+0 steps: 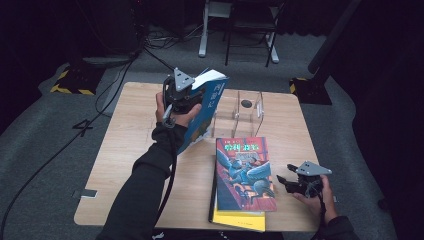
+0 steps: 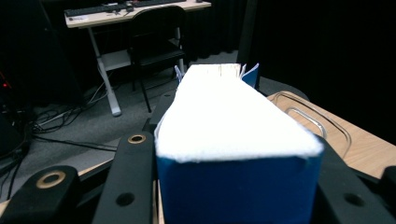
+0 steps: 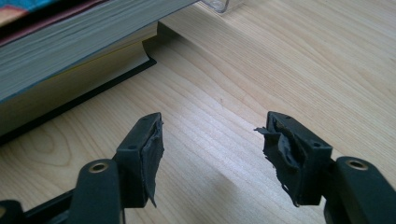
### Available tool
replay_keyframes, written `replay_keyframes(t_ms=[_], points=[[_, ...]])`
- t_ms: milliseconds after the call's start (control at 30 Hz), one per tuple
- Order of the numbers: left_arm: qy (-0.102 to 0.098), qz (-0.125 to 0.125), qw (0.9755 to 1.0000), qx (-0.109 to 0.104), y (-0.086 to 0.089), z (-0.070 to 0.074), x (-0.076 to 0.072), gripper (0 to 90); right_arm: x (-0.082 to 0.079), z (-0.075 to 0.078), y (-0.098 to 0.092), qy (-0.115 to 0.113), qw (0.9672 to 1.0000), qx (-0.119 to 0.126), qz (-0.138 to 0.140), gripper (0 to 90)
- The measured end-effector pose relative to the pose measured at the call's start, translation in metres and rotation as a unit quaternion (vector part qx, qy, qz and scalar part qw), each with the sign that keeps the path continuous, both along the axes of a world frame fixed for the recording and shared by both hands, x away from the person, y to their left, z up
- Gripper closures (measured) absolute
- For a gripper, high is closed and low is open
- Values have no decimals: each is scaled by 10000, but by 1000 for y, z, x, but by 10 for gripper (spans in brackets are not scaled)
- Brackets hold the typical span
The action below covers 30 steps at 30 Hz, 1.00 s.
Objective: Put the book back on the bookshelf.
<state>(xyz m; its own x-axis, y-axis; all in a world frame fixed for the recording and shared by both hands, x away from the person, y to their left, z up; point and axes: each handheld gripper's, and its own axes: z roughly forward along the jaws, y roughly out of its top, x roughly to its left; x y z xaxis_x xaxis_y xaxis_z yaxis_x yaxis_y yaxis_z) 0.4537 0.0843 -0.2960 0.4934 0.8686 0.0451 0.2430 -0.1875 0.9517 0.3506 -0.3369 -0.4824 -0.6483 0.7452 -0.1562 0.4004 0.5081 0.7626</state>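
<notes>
My left gripper [image 1: 184,98] is shut on a thick blue book [image 1: 205,107] and holds it up on edge over the far left of the table, beside a clear acrylic book stand [image 1: 245,114]. In the left gripper view the blue book [image 2: 233,135] shows its white page edge between the two black jaws. Two more books lie stacked near the front edge: one with a colourful cover [image 1: 244,172] on top of a yellow one [image 1: 240,219]. My right gripper [image 1: 281,181] rests low at the front right, just right of that stack, open with nothing between its pads [image 3: 152,151].
The wooden table [image 1: 130,165] has bare room at its left and front left. Behind it stand a chair [image 1: 252,25] and desk legs on grey carpet. Cables run across the floor at the left. A clear stand corner [image 3: 222,4] sits past the stack.
</notes>
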Motion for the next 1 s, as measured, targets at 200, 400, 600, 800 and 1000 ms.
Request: replay_keyframes(t_ms=[200, 400, 600, 800, 1000], points=[[38, 172, 9998, 24, -11, -6, 13, 601, 0, 0, 2, 12, 10000, -6, 30, 377], [73, 327, 9994, -21, -17, -11, 28, 600, -2, 1, 5, -10, 10000, 20, 79, 371], [72, 375, 9993, -43, -22, -15, 40, 601, -1, 0, 6, 13, 10000, 17, 96, 371], [29, 370, 9992, -113, -23, -18, 49, 601, 0, -2, 8, 130, 9997, -7, 194, 371], [9, 522, 9986, -81, -32, -16, 60, 601, 0, -1, 8, 122, 9997, 7, 204, 372]])
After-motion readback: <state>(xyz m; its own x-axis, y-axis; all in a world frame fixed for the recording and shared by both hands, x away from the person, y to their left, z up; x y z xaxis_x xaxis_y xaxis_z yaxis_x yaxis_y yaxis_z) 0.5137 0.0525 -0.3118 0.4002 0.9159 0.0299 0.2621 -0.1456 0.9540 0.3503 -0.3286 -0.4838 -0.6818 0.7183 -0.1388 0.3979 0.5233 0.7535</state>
